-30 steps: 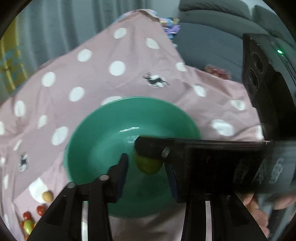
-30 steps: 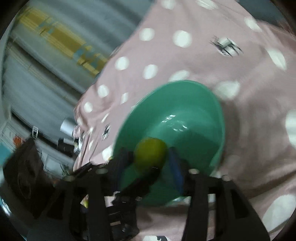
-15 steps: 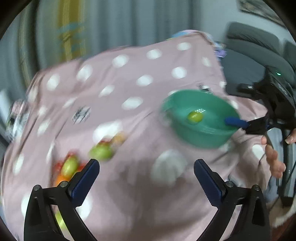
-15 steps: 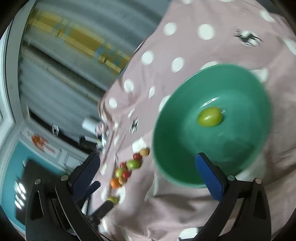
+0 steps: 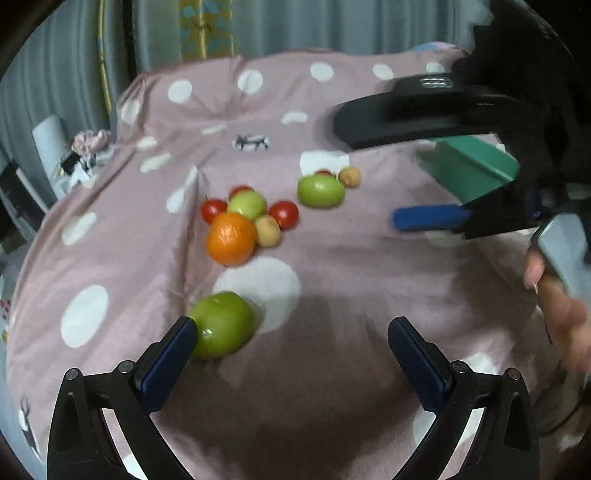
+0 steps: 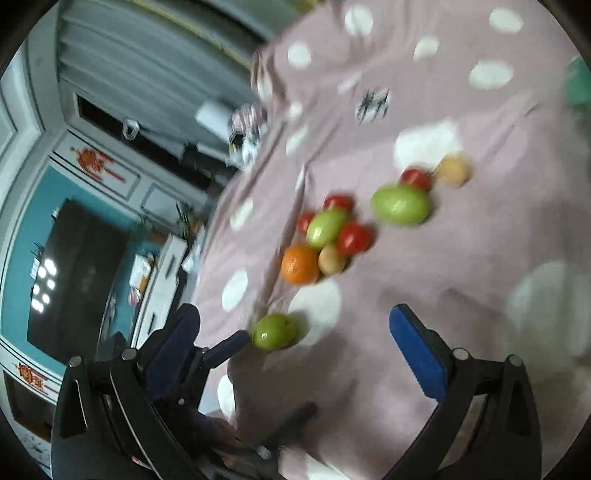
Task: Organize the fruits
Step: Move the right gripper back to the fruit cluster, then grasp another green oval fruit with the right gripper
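Note:
Fruits lie on a pink polka-dot cloth (image 5: 332,266). A green fruit (image 5: 222,324) lies nearest, just beside the left finger of my open, empty left gripper (image 5: 291,350). Farther off sits a cluster with an orange (image 5: 231,239), a green fruit (image 5: 246,204), red tomatoes (image 5: 283,213) and small tan fruits (image 5: 267,230). Another green fruit (image 5: 320,190) lies to its right. The green bowl (image 5: 476,168) shows at the right, partly hidden by my right gripper (image 5: 428,218). In the right wrist view my right gripper (image 6: 295,347) is open and empty, with the near green fruit (image 6: 274,331) and the cluster (image 6: 300,264) ahead.
Grey curtains (image 5: 332,26) hang behind the cloth. Clutter and a white roll (image 5: 50,144) sit at the far left edge. The person's hand (image 5: 561,306) holds the right gripper at the right. A teal wall and dark screen (image 6: 74,273) show in the right wrist view.
Both grippers swung left from the bowl to the fruit pile. The right gripper let go of a green fruit into the bowl and opened; the left gripper opened too.

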Demonstrator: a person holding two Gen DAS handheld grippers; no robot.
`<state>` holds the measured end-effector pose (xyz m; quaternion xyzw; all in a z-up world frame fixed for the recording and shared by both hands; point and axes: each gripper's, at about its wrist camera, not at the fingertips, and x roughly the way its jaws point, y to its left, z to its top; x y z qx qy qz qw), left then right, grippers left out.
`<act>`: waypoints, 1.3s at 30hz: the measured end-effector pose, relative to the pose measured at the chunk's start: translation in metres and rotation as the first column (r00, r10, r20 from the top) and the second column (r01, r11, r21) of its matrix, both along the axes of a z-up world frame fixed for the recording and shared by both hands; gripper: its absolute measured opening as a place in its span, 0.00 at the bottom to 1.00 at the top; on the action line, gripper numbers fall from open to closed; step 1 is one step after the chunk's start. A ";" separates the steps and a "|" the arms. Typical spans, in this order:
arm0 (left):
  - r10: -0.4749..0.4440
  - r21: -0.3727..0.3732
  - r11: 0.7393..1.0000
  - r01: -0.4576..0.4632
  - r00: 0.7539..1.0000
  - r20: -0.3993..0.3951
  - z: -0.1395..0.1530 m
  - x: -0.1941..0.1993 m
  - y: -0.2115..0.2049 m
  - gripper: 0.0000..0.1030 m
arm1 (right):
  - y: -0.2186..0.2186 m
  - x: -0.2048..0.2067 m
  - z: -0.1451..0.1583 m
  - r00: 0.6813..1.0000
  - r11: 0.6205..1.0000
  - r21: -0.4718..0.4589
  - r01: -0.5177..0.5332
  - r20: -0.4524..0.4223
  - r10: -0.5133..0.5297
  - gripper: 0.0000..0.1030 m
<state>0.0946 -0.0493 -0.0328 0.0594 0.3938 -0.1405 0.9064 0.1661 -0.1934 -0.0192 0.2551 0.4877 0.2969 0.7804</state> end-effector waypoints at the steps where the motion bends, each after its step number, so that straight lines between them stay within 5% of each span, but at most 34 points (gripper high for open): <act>1: 0.001 0.008 1.000 -0.001 1.000 0.008 0.002 0.001 0.000 0.99 | 0.008 0.003 -0.004 1.000 1.000 -0.005 -0.012 -0.023 0.012 1.00; 7: 0.029 0.004 1.000 -0.029 0.999 0.033 0.008 0.001 0.015 0.99 | 0.034 0.014 -0.018 0.994 0.995 0.073 -0.063 -0.084 0.069 0.96; 17: 0.052 -0.095 0.994 -0.059 0.996 -0.069 -0.008 0.008 0.045 0.95 | 0.066 0.007 -0.026 0.970 0.971 -0.059 -0.232 -0.086 0.227 0.70; 19: 0.056 -0.069 0.996 -0.058 0.998 -0.031 -0.004 0.002 0.045 0.83 | 0.070 0.008 -0.031 0.969 0.969 -0.089 -0.231 -0.109 0.222 0.67; 23: -0.016 -0.050 0.999 0.018 0.999 0.049 0.009 -0.013 0.037 0.82 | 0.073 0.010 -0.036 0.968 0.972 -0.078 -0.223 -0.132 0.212 0.67; 30: -0.062 0.027 0.998 0.062 0.998 -0.012 -0.003 0.007 0.017 0.80 | 0.081 0.008 -0.040 0.963 0.965 -0.090 -0.246 -0.136 0.233 0.49; 38: -0.042 0.077 0.996 0.042 0.999 -0.007 -0.005 0.006 0.020 0.56 | 0.083 0.010 -0.040 0.964 0.963 -0.112 -0.245 -0.134 0.230 0.42; 39: -0.021 0.080 0.997 0.021 1.000 -0.004 -0.004 0.007 0.021 0.43 | 0.082 0.010 -0.039 0.966 0.964 -0.117 -0.239 -0.130 0.224 0.43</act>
